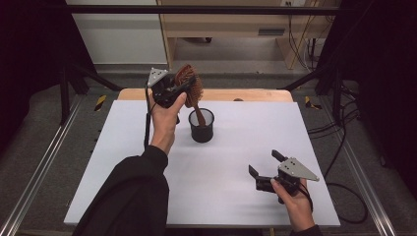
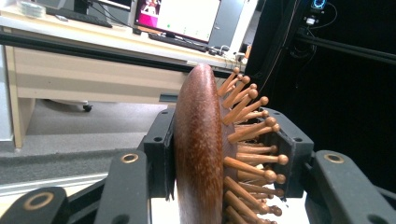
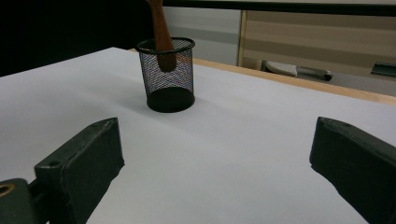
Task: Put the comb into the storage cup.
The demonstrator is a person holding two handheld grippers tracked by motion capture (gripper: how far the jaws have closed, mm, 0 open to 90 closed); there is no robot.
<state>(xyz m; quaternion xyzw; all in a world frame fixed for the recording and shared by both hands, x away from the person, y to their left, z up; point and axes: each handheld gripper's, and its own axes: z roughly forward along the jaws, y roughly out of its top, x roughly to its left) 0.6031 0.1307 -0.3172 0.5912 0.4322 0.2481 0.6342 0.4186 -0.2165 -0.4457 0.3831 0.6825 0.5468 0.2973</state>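
A brown wooden hairbrush (image 1: pixel 190 84) with wooden pins is clamped by its head in my left gripper (image 1: pixel 183 87), held above the table's far middle. Its handle (image 1: pixel 199 117) reaches down into a black mesh cup (image 1: pixel 202 127) that stands upright on the white table. In the left gripper view the brush head (image 2: pixel 198 154) sits edge-on between the two pads, pins pointing right. My right gripper (image 1: pixel 265 166) rests near the front right of the table, jaws wide apart with nothing between them. From the right gripper view the mesh cup (image 3: pixel 166 74) stands ahead with the handle tip (image 3: pixel 163 42) inside it.
The white table top (image 1: pixel 236 147) has a wooden strip (image 1: pixel 246 95) along its far edge. Black frame bars and cables flank the table. A desk with a monitor (image 2: pixel 177 18) stands beyond.
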